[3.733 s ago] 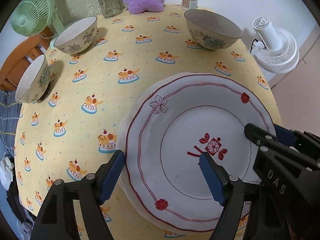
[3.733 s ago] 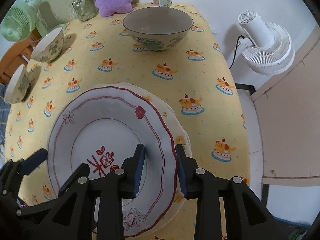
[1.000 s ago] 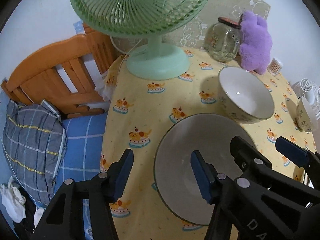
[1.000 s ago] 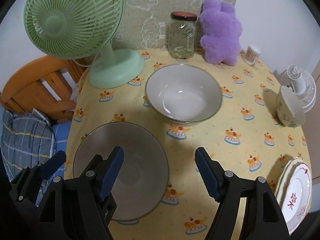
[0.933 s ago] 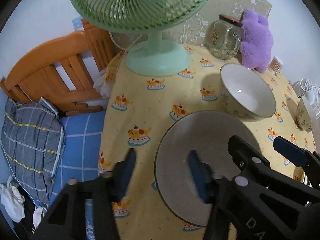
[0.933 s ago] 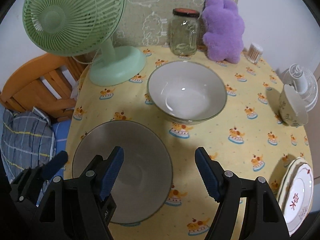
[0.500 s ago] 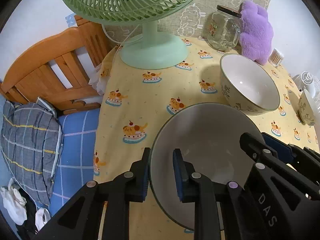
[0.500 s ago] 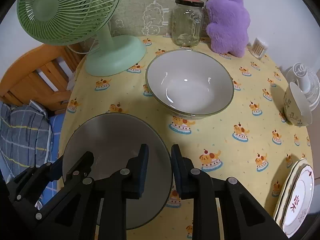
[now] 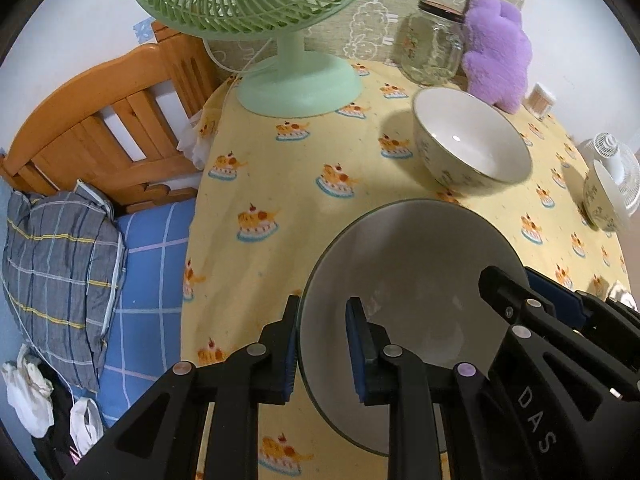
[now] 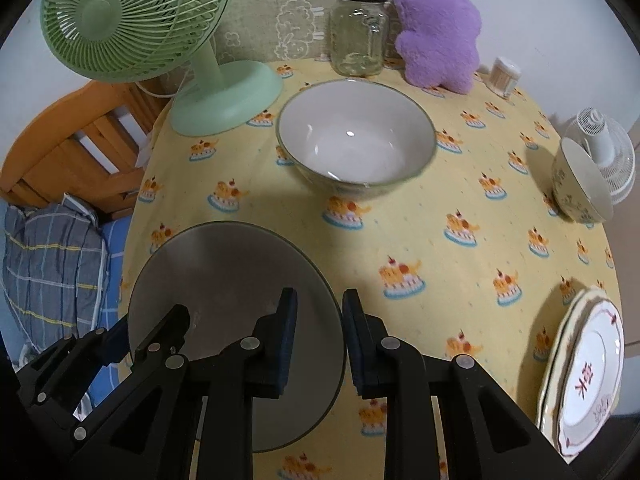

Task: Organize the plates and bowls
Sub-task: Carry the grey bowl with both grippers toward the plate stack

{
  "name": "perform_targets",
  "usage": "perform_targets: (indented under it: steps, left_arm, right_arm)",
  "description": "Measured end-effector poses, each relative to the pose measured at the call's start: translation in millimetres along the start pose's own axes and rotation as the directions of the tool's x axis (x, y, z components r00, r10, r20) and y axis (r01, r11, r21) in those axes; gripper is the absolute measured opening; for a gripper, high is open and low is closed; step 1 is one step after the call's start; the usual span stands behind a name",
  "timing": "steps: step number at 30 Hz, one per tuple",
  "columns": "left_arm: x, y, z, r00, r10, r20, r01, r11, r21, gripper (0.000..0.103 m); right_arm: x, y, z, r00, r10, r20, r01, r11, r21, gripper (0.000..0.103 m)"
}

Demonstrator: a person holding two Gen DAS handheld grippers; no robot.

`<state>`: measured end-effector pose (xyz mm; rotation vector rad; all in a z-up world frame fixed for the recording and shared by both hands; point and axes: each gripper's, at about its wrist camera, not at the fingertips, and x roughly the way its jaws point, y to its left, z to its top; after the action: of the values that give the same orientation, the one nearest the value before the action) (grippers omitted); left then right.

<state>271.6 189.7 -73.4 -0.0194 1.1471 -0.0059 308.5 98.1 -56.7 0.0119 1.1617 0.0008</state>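
A wide grey-shaded bowl point(image 9: 412, 264) point(image 10: 224, 276) sits at the near left of the yellow tablecloth. My left gripper point(image 9: 322, 344) is shut on the bowl's left rim, one pad outside and one inside. My right gripper point(image 10: 318, 340) is shut on its right rim the same way. A second white bowl point(image 10: 356, 138) point(image 9: 472, 148) stands behind it. A third bowl point(image 10: 580, 182) point(image 9: 600, 200) with a flower pattern stands at the right edge. Stacked plates point(image 10: 588, 376) with a red mark lie at the near right.
A green fan point(image 10: 160, 28) stands at the back left, beside a glass jar point(image 10: 358, 28), a purple plush toy point(image 10: 438, 24) and a toothpick holder point(image 10: 505, 72). A white fan point(image 10: 604, 148) is past the right edge. A wooden bed frame point(image 9: 100, 120) and pillow point(image 9: 52, 280) lie left.
Both grippers left the plate stack and came to the near bowl. Within the last second both went from wide open to shut on its rim, left and right.
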Motion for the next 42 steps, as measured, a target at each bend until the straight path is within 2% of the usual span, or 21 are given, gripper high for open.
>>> perform_targets:
  steps: [14, 25, 33, 42]
  left_arm:
    - [-39.6, -37.7, -53.8, 1.000, -0.022, -0.014, 0.023, 0.998, 0.052, 0.020]
    - [-58.7, -82.1, -96.7, 0.998, -0.050, -0.037, 0.053, 0.996, 0.070, 0.020]
    - [-52.8, -111.5, -118.6, 0.995, -0.050, -0.087, 0.054, 0.998, 0.038, 0.020]
    - [-42.6, -138.2, -125.1, 0.991, -0.031, -0.131, 0.030, 0.999, -0.012, 0.020]
  right_arm:
    - [-46.6, -41.5, -63.4, 1.000, -0.021, -0.013, 0.022, 0.999, 0.044, 0.027]
    - [-73.0, -84.5, -105.7, 0.999, -0.032, -0.022, 0.033, 0.998, 0.058, 0.027]
    - [-66.9, -117.8, -124.6, 0.997, -0.015, -0.072, 0.018, 0.999, 0.028, 0.027]
    - [-52.9, -146.6, -125.7, 0.992, 0.007, -0.123, -0.008, 1.000, -0.013, 0.027]
